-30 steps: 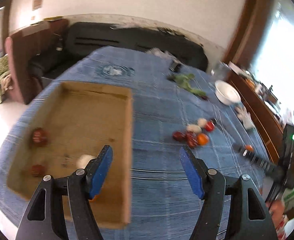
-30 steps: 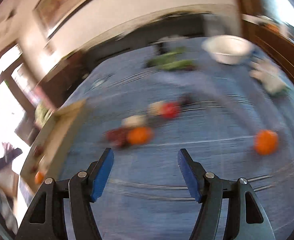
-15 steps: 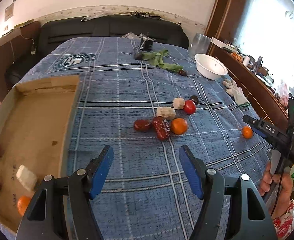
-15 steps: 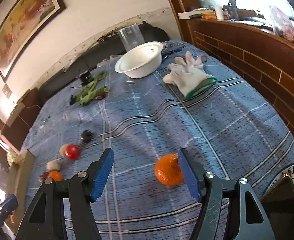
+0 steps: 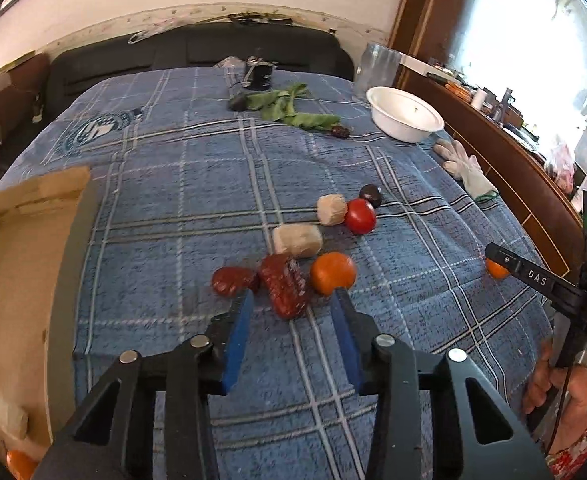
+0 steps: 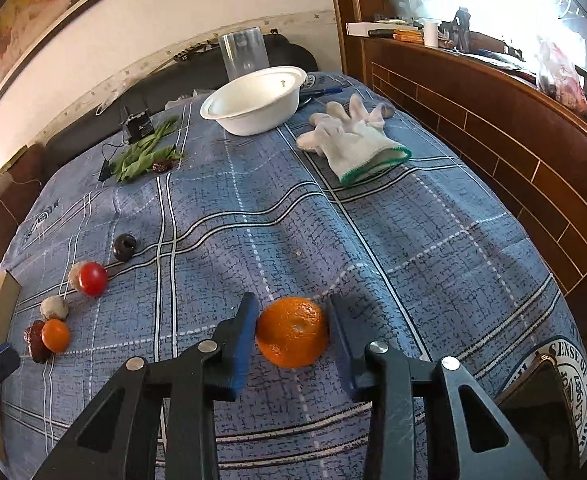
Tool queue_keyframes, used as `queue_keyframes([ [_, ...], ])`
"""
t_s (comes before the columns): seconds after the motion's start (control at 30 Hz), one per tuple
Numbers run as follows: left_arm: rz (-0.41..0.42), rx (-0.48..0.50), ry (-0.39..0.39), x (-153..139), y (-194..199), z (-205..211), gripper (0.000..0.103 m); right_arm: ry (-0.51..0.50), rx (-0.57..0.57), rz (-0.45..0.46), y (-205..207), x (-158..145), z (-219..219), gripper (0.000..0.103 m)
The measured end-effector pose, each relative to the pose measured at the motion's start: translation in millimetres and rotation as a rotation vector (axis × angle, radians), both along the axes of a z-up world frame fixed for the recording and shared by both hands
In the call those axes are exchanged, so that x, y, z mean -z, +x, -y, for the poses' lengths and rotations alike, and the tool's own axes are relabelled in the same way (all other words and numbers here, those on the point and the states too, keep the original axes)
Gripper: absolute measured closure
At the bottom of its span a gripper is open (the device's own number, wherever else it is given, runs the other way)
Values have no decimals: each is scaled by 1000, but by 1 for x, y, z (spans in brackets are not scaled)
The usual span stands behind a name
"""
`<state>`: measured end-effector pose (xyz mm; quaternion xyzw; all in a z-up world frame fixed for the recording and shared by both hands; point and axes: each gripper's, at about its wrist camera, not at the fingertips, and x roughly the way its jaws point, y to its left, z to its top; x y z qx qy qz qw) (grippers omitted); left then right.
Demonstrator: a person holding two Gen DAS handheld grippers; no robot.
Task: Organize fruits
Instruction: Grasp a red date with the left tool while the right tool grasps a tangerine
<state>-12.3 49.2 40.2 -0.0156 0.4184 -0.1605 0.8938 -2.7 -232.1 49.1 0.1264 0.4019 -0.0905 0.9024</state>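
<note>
A cluster of fruits lies mid-table: a dark red wrinkled fruit (image 5: 286, 290), a smaller red one (image 5: 233, 281), an orange (image 5: 332, 273), two beige pieces (image 5: 297, 240), a red tomato (image 5: 360, 216) and a dark round fruit (image 5: 370, 195). My left gripper (image 5: 291, 304) is open, its jaws either side of the dark red fruit. My right gripper (image 6: 290, 322) is open, its jaws either side of a lone orange (image 6: 292, 332) on the cloth, close to it. A cardboard box (image 5: 25, 216) stands at the left, with an orange (image 5: 19, 463) and a beige piece (image 5: 7, 416) in it.
A white bowl (image 6: 253, 104), a white glove (image 6: 353, 136), green leaves (image 6: 145, 156), a clear jar (image 6: 243, 52) and a small black device (image 6: 135, 124) lie at the far side of the blue plaid cloth (image 6: 253, 208). A wooden wall ledge (image 6: 493, 100) runs along the right.
My left gripper swung from over the box to the fruit cluster and narrowed around the dark red fruit. My right gripper moved to the lone orange and narrowed around it.
</note>
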Motion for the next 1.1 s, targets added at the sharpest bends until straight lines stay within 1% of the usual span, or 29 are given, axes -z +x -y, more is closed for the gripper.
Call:
queue_keyframes([
  [0.13,13,47,25,2,11,11,66,-5,-8,-1,1,0,-2,65],
  [0.27,21,84,116,10,22,22,67,1,-9,-1,1,0,-1,65],
  [0.3,19,87,111,10,23,21,69,3,-9,-1,1,0,-1,65],
  [0.33,15,90,104,10,23,19,74,5,-9,0,1,0,-1,65],
  [0.4,9,90,118,10,22,15,80,5,-9,0,0,0,-1,65],
  [0.53,-4,93,86,11,24,8,80,0,-10,-2,1,0,-2,65],
  [0.67,9,117,142,11,21,18,80,1,-10,-1,0,0,-2,65],
  [0.8,23,157,170,11,10,25,79,28,-16,7,-1,-1,-1,66],
  [0.97,23,145,179,12,16,29,79,28,-35,11,-2,-2,-5,66],
  [1.03,28,147,216,14,17,35,74,32,-37,13,-2,-2,-6,66],
  [1.1,43,141,253,18,15,38,73,41,-37,14,-2,-2,-4,66],
])
